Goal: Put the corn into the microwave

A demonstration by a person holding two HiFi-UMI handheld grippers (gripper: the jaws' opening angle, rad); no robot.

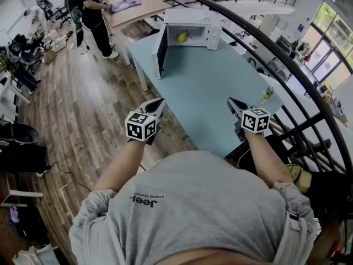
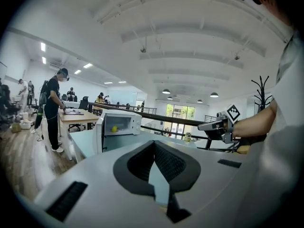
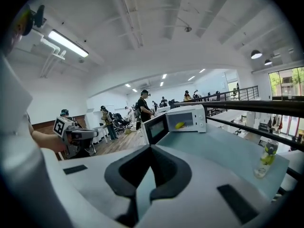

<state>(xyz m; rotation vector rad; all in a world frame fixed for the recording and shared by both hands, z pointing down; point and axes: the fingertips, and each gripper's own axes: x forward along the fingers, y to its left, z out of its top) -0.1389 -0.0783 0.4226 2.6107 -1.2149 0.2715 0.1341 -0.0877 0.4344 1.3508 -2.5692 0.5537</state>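
A small bottle [image 3: 265,159] stands at the pale blue table's [image 3: 223,148] edge beside a black railing [image 3: 266,107]

A floor of brown wooden planks [image 1: 83,109] runs under a long pale blue table [image 1: 220,93], with a light wooden desk [image 1: 138,7] beyond it. A black railing [image 3: 247,105] runs along the table's far side, and tall windows [image 1: 331,40] stand bright behind it. The white beamed ceiling [image 2: 190,42] carries round pendant lamps [image 2: 166,91] and a strip light [image 3: 67,42]; a black coat stand [image 2: 260,91] rises near the windows
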